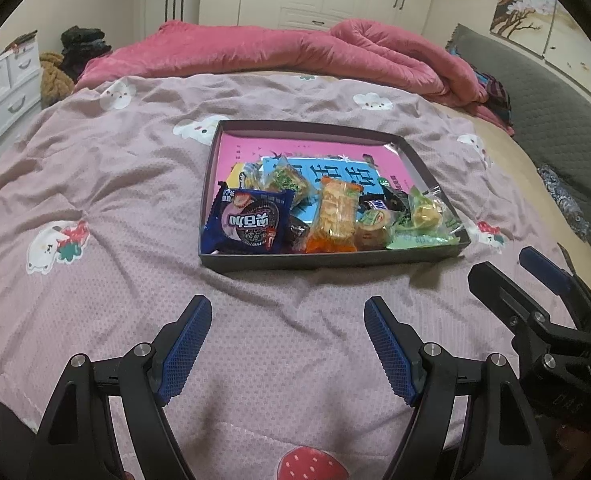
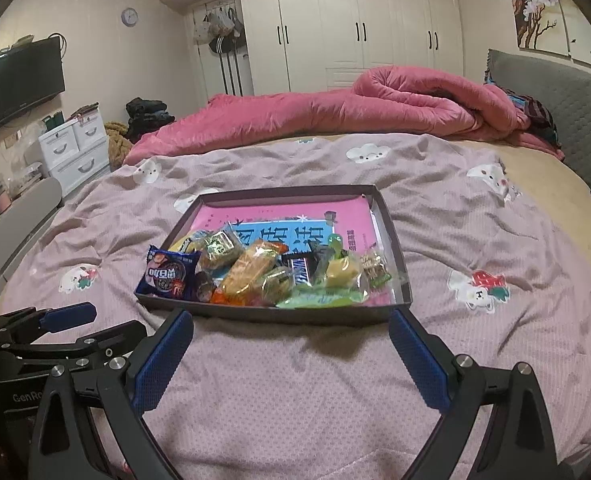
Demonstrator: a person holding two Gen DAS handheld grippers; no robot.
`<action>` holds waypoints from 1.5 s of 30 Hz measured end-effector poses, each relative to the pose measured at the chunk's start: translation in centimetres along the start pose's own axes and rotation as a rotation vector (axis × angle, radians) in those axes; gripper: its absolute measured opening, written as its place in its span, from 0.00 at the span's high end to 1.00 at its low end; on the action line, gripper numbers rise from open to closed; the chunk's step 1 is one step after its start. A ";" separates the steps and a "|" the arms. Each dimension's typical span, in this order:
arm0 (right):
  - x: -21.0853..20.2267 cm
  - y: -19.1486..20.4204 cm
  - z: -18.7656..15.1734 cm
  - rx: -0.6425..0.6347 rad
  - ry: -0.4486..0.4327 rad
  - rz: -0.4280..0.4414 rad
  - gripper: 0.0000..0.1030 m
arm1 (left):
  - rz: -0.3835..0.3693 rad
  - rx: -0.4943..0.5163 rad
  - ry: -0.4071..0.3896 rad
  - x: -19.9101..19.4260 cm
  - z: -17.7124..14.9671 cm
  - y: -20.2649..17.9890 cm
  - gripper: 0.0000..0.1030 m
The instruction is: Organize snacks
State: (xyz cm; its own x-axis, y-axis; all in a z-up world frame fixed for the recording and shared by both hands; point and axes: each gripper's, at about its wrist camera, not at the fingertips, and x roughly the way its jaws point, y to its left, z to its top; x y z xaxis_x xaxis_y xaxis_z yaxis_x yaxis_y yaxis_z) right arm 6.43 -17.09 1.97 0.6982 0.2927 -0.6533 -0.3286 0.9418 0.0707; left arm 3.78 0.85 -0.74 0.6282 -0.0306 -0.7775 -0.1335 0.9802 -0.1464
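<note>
Both empty, wide-open grippers, left gripper [image 1: 287, 344] and right gripper [image 2: 291, 356], face the shallow dark cardboard tray [image 1: 327, 259]; crowded, perhaps overlapping crinkly snack packets [image 1: 335, 212] could snag neighbours.

Bare bedspread [image 1: 287, 312] before tray [image 1: 335, 260], snacks [image 1: 335, 212] crowding near wall

One shallow dark tray [image 1: 415, 256] on the bed. One pink-and-blue book [image 1: 251, 148] lying flat inside it. One dark blue cookie packet [image 1: 247, 222]. One long orange wafer pack [image 1: 337, 210]. One dark chocolate bar [image 2: 301, 270]. Several small green-wrapped pastries, roughly four; overlap hides the exact count. Two grippers, each with two blue pads.
</note>
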 end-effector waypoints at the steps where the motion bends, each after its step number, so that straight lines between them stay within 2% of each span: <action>1: -0.1 0.0 -0.1 -0.001 0.004 -0.001 0.04 | 0.001 0.000 0.000 -0.1 -0.2 0.0 0.23; 9: -0.6 -0.2 -1.5 -0.001 0.054 0.005 0.04 | -0.004 -0.014 0.007 -0.5 -1.0 0.1 0.23; 45: -0.1 -0.6 -2.1 0.018 0.083 -0.007 0.04 | -0.028 -0.023 0.013 -0.4 -1.2 0.4 0.23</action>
State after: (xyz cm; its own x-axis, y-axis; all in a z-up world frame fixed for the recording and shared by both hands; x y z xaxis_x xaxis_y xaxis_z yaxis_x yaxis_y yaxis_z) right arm 5.25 -18.07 0.42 0.6453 0.2719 -0.7139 -0.3121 0.9468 0.0785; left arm 2.57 1.00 -1.16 0.6221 -0.0611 -0.7805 -0.1331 0.9742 -0.1824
